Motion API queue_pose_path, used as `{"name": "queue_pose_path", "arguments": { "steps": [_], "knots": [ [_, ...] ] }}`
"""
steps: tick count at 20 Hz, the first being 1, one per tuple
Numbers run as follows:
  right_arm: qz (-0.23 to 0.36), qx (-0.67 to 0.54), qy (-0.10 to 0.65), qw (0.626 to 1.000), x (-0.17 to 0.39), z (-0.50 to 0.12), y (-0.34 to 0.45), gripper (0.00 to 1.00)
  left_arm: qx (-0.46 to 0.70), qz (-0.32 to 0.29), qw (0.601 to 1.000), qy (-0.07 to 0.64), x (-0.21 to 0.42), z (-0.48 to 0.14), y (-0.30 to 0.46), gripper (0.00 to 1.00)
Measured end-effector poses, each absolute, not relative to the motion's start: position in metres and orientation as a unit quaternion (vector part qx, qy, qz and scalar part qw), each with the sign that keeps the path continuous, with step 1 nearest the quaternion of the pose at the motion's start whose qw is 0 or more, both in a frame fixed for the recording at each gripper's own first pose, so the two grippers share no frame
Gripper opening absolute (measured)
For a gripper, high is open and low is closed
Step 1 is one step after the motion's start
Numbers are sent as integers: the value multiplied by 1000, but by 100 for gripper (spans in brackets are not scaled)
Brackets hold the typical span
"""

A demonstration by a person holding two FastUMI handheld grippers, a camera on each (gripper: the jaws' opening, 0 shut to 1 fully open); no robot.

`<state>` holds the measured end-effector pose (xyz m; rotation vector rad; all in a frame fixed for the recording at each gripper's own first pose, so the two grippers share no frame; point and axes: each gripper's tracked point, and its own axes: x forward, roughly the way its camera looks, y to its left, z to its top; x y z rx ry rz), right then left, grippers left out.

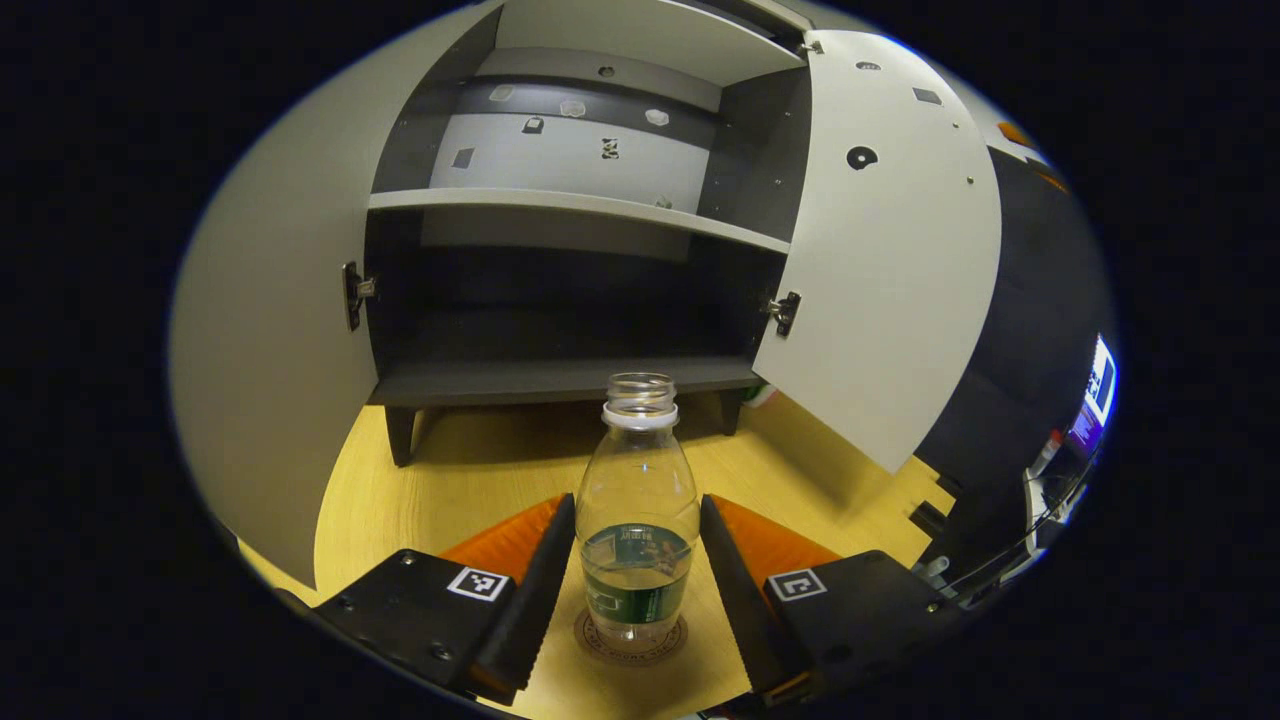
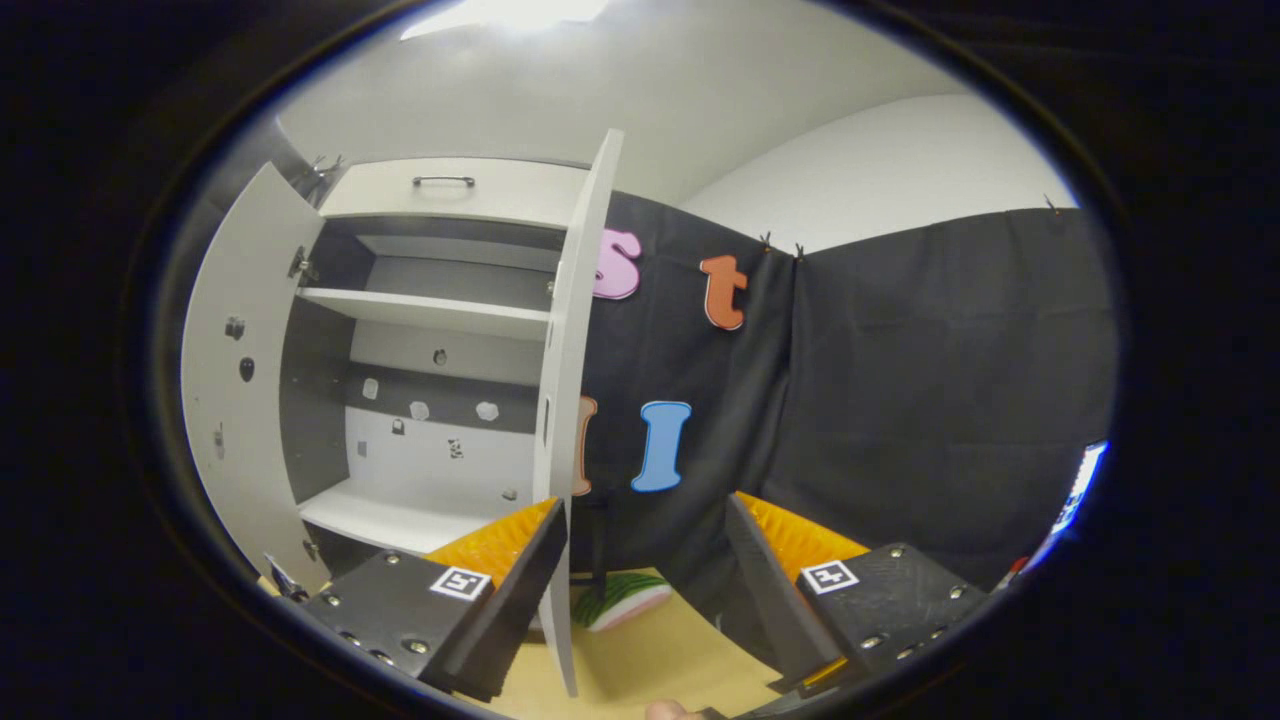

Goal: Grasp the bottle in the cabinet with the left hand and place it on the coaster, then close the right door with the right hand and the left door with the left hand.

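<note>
Now the bottle stands upright on the coaster, between the spread left tool; the spread right tool faces the right door's edge, just left.

Bright overhead light, heavy fisheye edge distortion

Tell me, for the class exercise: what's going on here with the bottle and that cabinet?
A person works with a gripper in each hand. The left gripper is open around a clear, capless bottle, which stands upright on the round coaster on the wooden table; a gap shows on each side of it. The cabinet is open, with both doors swung out. The right gripper, open and empty, faces the right door's edge.
</note>
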<state>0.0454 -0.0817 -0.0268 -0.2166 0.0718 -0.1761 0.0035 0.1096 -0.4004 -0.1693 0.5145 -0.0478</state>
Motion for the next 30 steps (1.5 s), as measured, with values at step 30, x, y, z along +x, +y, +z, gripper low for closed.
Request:
{"name": "queue_pose_path", "arguments": {
  "steps": [30],
  "knots": [
    [-90, -82, 63, 991, 41, -53, -97, 94, -51, -30, 974, 219, -31, -343, 89, 81]
  ]
}}
